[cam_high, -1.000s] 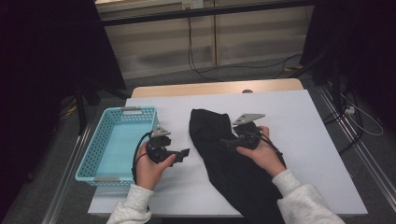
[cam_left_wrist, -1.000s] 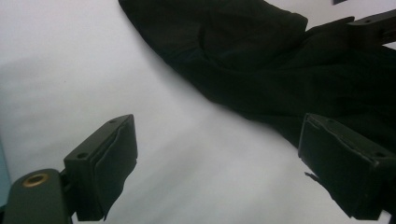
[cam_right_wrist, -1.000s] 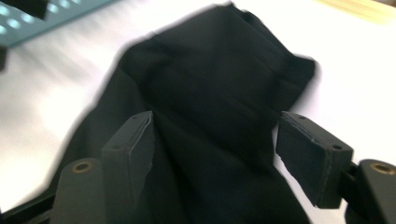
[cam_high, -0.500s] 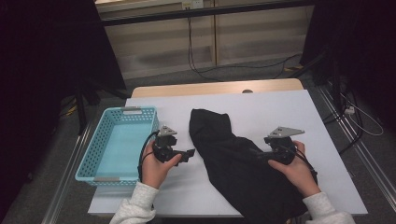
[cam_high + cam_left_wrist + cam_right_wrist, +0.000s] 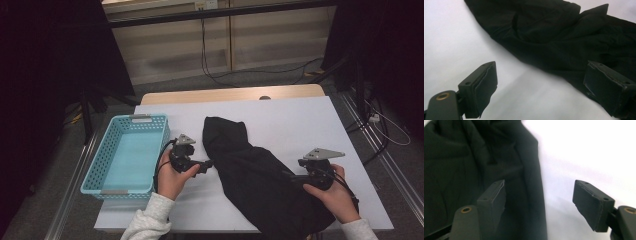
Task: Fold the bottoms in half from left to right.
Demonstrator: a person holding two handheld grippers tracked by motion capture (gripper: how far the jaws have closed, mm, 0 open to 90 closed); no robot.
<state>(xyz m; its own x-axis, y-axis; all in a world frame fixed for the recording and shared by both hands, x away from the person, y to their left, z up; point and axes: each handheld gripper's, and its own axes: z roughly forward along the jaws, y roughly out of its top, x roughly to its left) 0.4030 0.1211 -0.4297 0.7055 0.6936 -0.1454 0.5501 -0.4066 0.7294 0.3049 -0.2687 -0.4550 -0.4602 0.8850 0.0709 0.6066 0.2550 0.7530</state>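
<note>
High view: a white table (image 5: 280,120) with a black garment (image 5: 260,175) lying crumpled across its middle, running from a rounded end near the centre down toward 5 o'clock, where it reaches the table's near edge. At 9 o'clock from the garment sits a light-blue plastic basket (image 5: 127,152), well apart from the cloth. The left gripper (image 5: 206,164), held in the person's left hand (image 5: 172,177), points toward 3 o'clock with its tips just beside the garment's left edge. The right gripper (image 5: 292,176), held in the right hand (image 5: 332,192), points toward 9 o'clock at the garment's right edge; whether its tips touch the cloth cannot be told from here. Grey sleeves show at both wrists.

Left gripper view: the left gripper (image 5: 541,85) has its jaws standing wide apart, nothing between the pads but bare white table. The garment (image 5: 554,35) fills the upper part, from 11 o'clock to 3 o'clock. The right-hand jaw overlaps the cloth's edge; contact cannot be judged.

Right gripper view: the right gripper (image 5: 539,205) also stands wide. The garment (image 5: 474,165) covers the half from 7 o'clock to 12 o'clock, and its edge runs down between the two jaws. The left-hand jaw sits over the cloth, the right-hand one over bare table. The pads do not press on the fabric.
</note>
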